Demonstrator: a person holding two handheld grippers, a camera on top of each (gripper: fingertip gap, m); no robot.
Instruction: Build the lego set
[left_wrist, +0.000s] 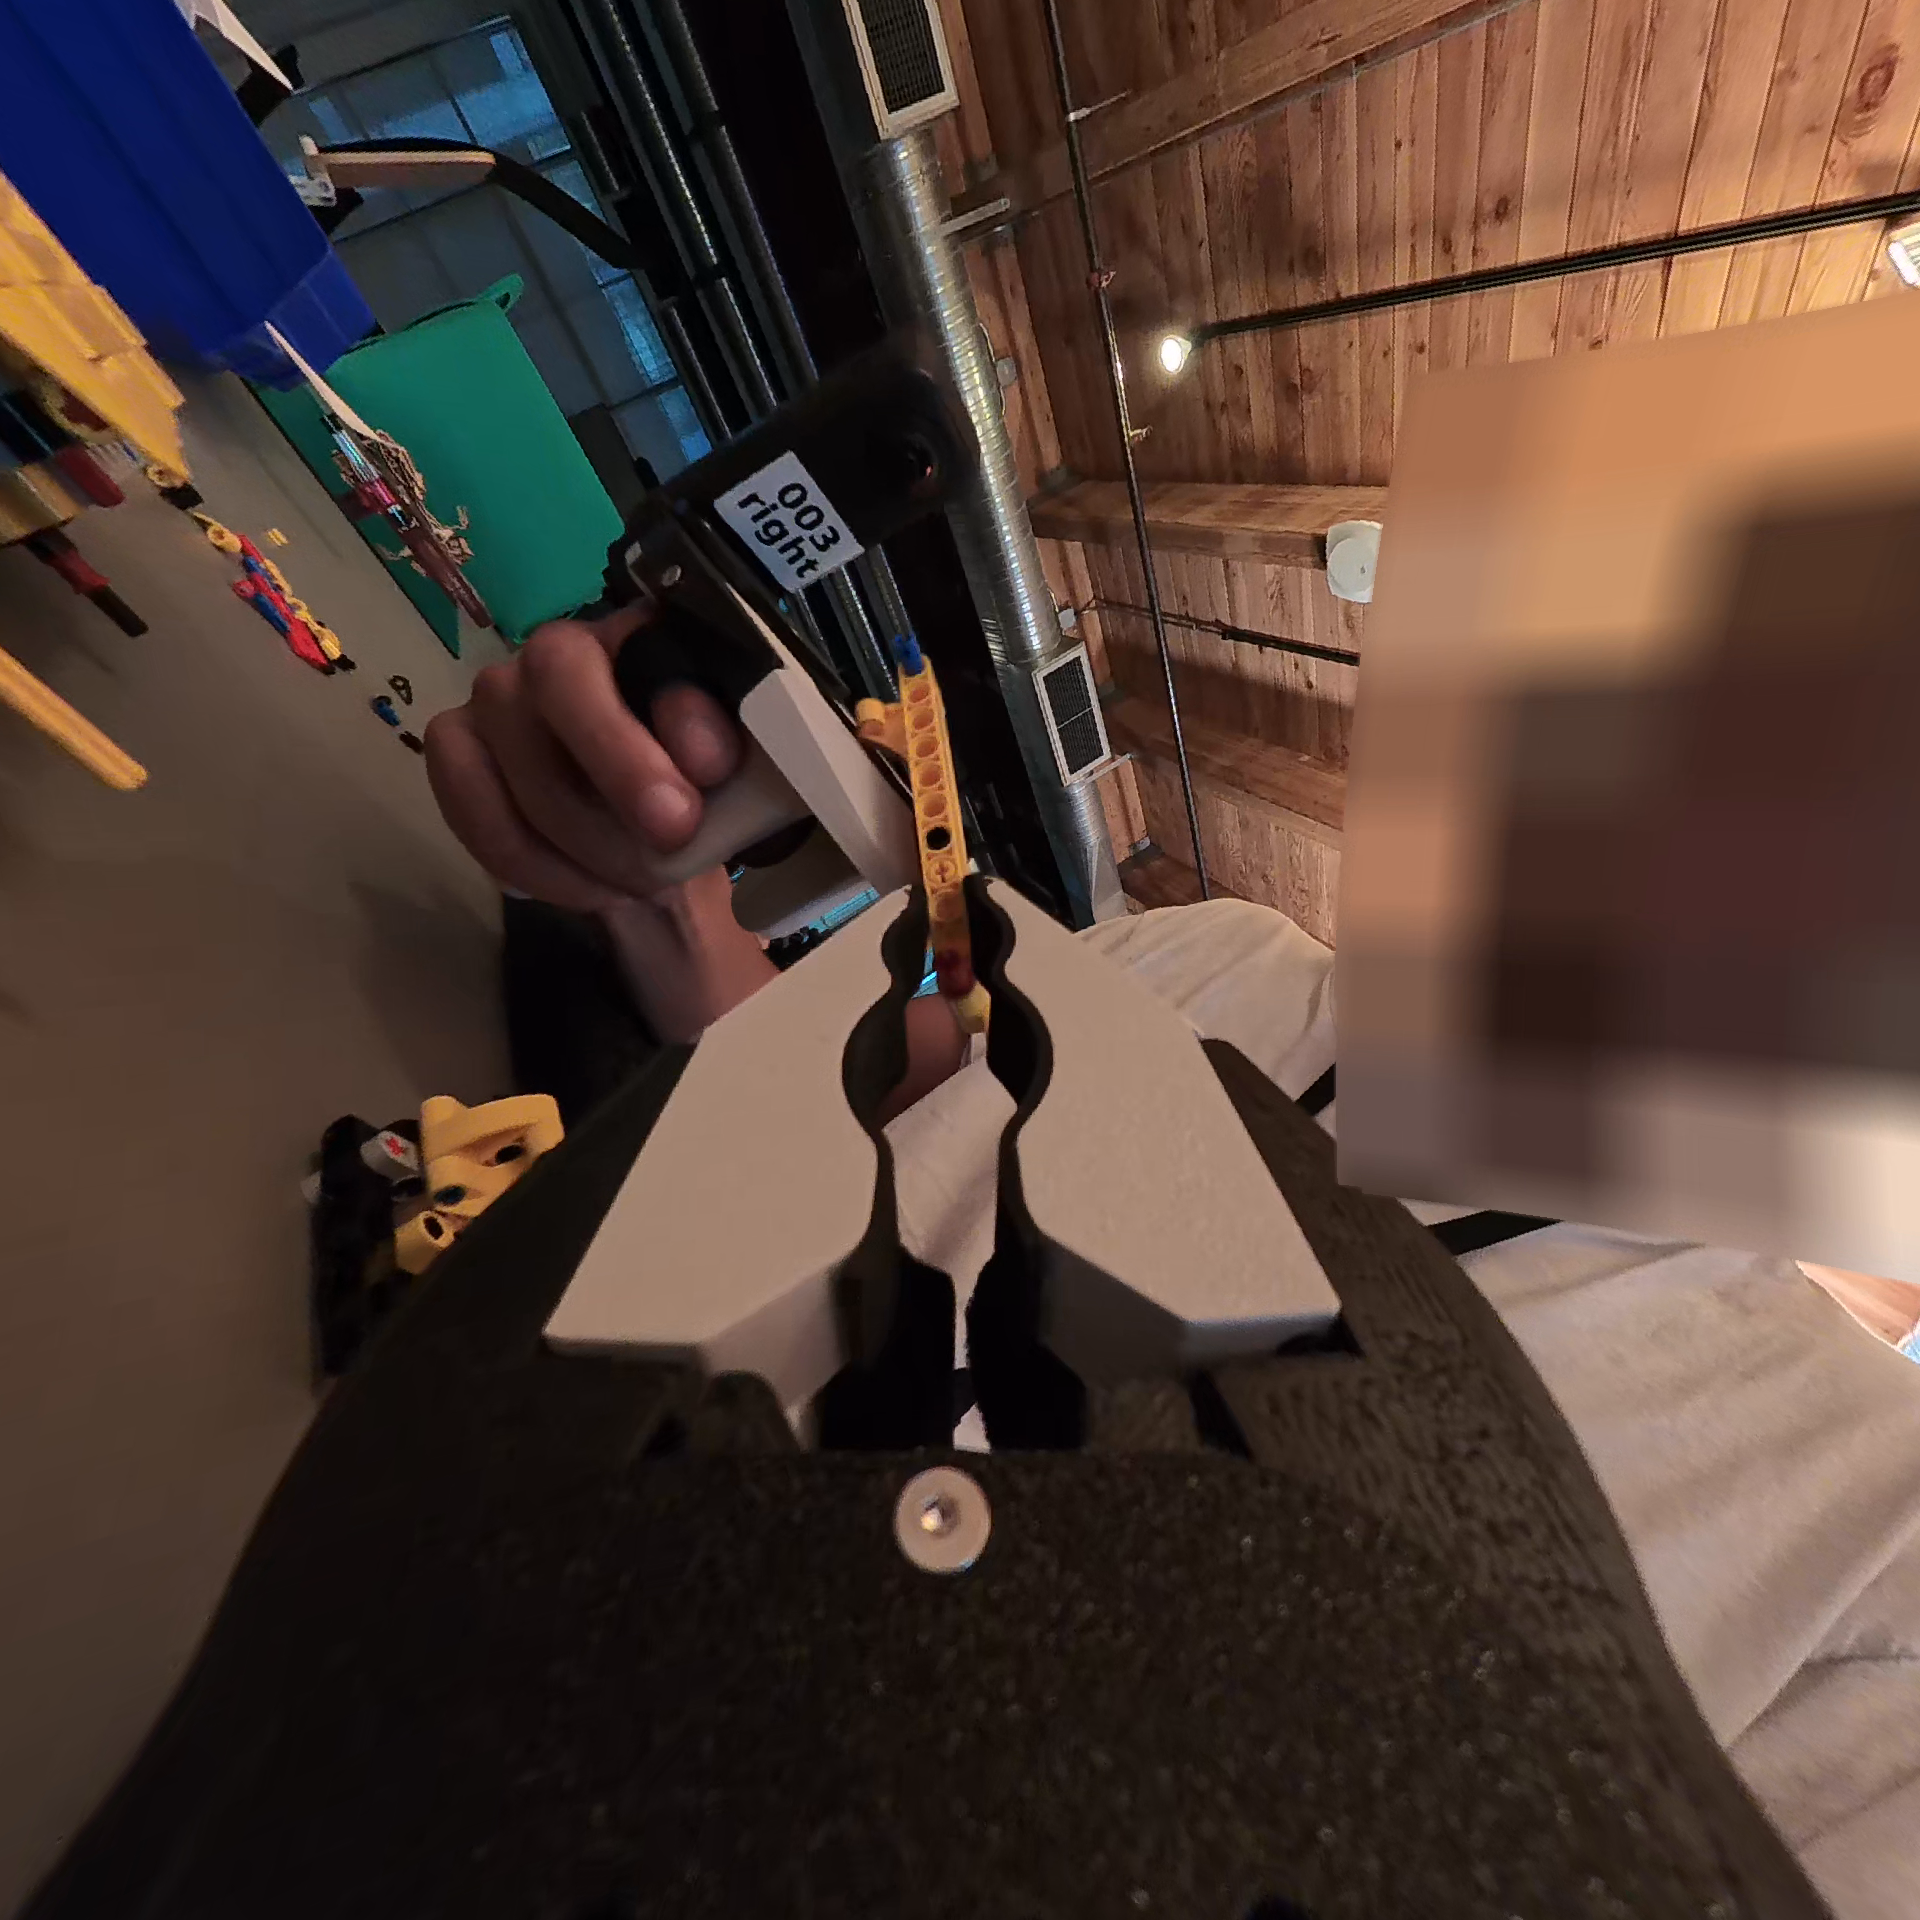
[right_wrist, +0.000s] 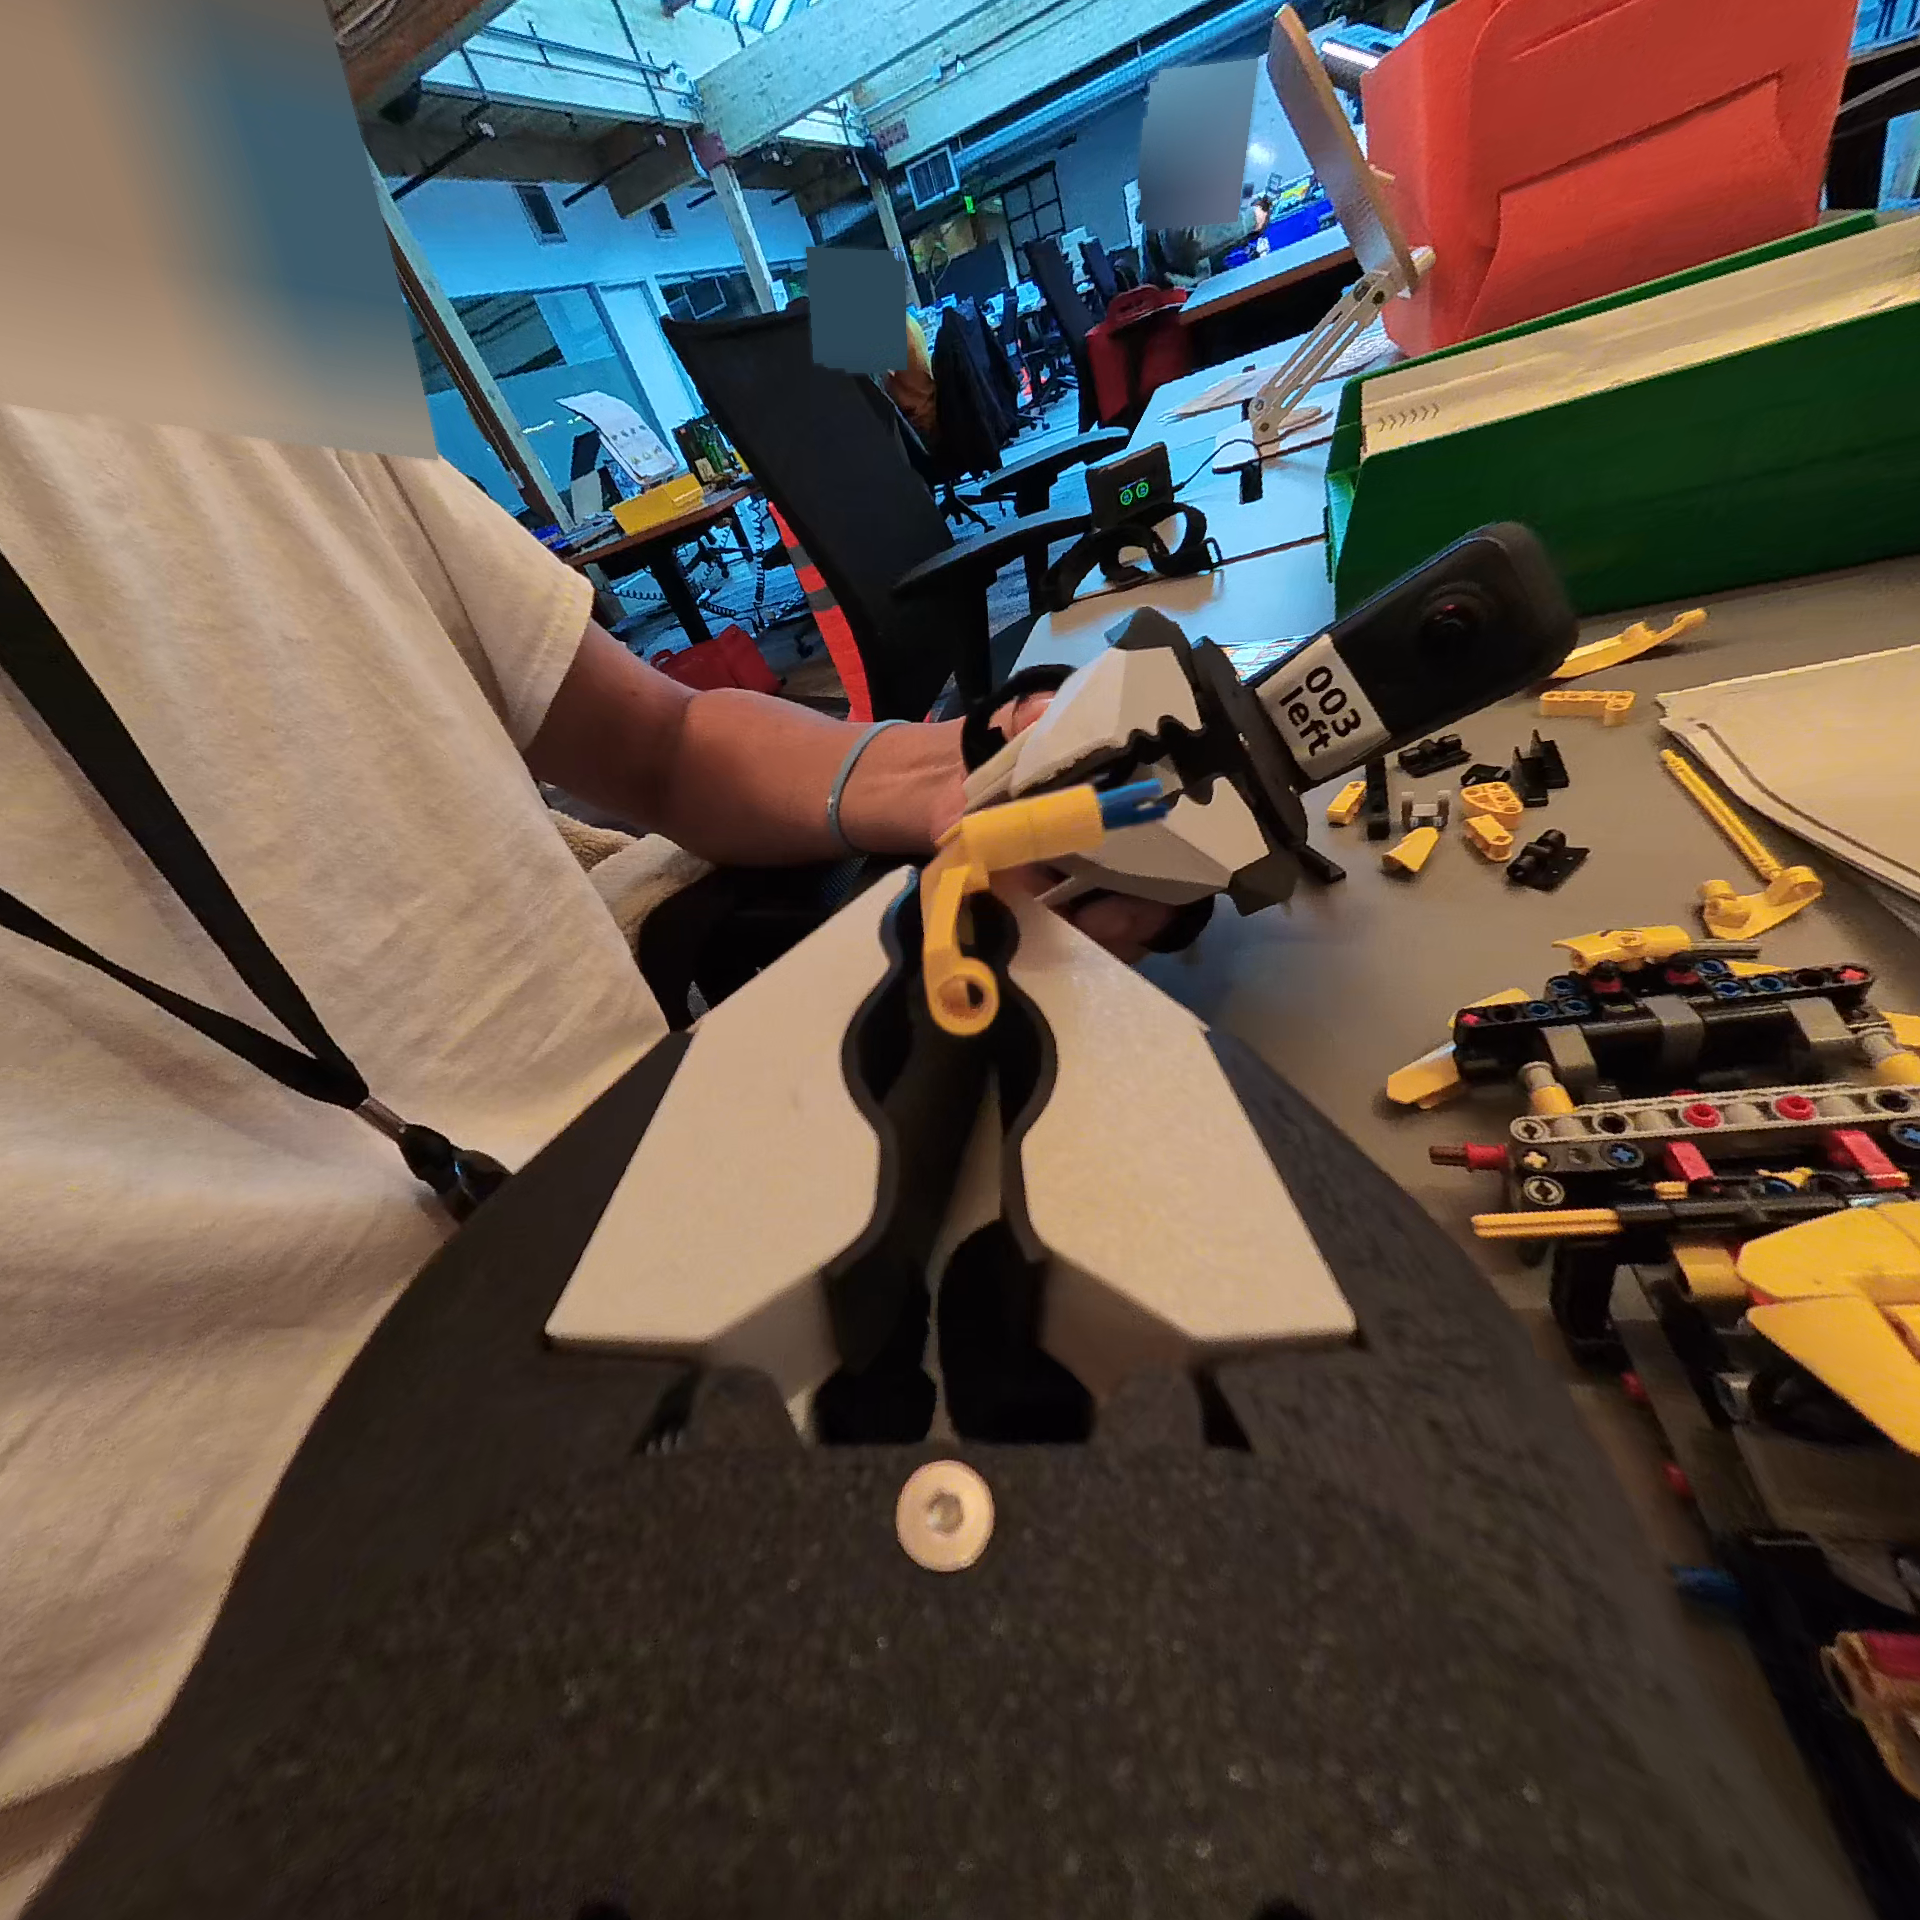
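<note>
Grey tabletop (right_wrist: 1351, 966) to the right gripper's (right_wrist: 951, 935) right carries the half-built black-and-yellow model (right_wrist: 1704, 1132). Both grippers meet mid-air: the left gripper (left_wrist: 951, 935) is clamped on a stiff, light yellow holed beam (left_wrist: 932, 790); the right pinches a curved yellow piece (right_wrist: 961, 935), probably joined. Smooth hard plastic, so grip flat sides.

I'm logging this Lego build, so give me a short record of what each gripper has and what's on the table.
left gripper: shut on yellow beam
right gripper: shut on curved yellow piece
blue pin: at the beam's end
partly built model: on table, right side
loose pieces: scattered behind the model
</note>
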